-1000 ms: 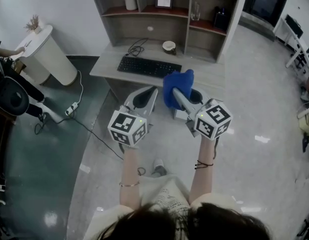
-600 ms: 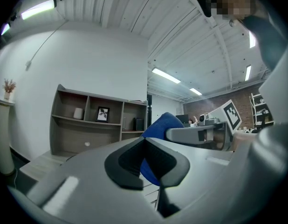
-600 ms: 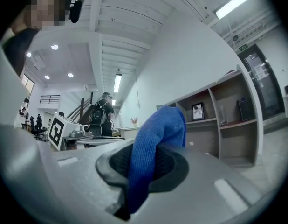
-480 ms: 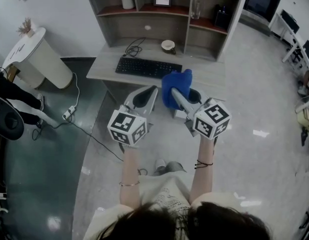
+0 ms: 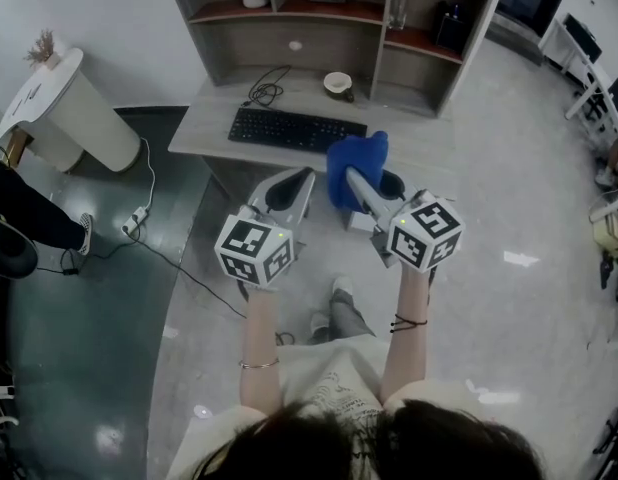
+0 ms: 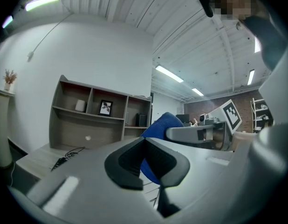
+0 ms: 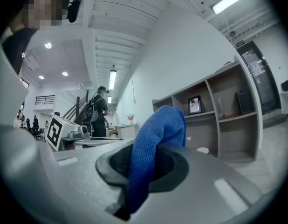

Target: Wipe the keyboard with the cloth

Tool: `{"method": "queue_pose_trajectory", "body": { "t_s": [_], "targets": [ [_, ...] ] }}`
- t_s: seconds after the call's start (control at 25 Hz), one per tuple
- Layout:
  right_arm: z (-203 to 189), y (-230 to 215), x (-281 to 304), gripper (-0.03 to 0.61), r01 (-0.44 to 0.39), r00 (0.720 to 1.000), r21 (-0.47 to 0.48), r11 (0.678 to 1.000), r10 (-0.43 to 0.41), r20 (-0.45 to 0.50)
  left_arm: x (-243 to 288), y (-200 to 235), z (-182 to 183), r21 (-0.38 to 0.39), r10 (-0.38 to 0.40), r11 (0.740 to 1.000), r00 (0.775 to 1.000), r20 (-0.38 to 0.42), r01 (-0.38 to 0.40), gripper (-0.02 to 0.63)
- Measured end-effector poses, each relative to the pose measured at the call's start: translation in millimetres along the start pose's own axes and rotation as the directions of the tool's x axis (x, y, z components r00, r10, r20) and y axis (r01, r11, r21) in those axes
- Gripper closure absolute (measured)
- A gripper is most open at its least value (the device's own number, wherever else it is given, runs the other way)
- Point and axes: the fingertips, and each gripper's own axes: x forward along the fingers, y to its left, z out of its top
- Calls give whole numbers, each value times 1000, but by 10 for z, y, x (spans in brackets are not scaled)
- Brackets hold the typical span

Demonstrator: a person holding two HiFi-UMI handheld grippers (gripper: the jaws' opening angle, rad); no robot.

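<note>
Head view: a person stands on the pale glossy floor (image 5: 509, 168) before a grey wooden desk (image 5: 204, 133), both arms out and a grey two-jaw tool in each hand. The right gripper (image 5: 351, 180) is clamped on a blue microfibre cloth (image 5: 357, 160), which bunches above its tips and overlaps the desk's front edge from this angle. The left gripper (image 5: 292, 190) is held just beside it, short of that edge. The long black keyboard (image 5: 296, 129) lies parallel and close to the desk's front edge, apart from the cloth, with bare desktop at either end. Behind it sit a coiled black cable (image 5: 269, 90) and a small white bowl (image 5: 337, 84), below the open grey shelf unit (image 5: 329, 28). The floor lies open to the right.

Left gripper view: the jaws are pressed together with nothing between them; the cloth shows beyond.

Right gripper view: the cloth is pinched between the jaws and folds upward, with the shelves off to the right
</note>
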Motion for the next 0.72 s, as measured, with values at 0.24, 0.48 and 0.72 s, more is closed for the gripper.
{"method": "queue_pose_trajectory", "body": {
  "t_s": [0.24, 0.48, 0.72],
  "targets": [
    [9, -331, 290, 518, 0, 1000, 17, 1000, 0, -11, 319, 271, -33, -18, 10, 1000, 1000, -11, -10, 612],
    [-23, -775, 642, 518, 10, 999, 37, 999, -8, -48, 756, 587, -81, -39, 22, 999, 999, -30, -23, 612],
    [-82, -1227, 939, 518, 19, 997, 48, 999, -15, -76, 1166, 876, -158, -59, 29, 998, 998, -47, -32, 612]
  ]
}}
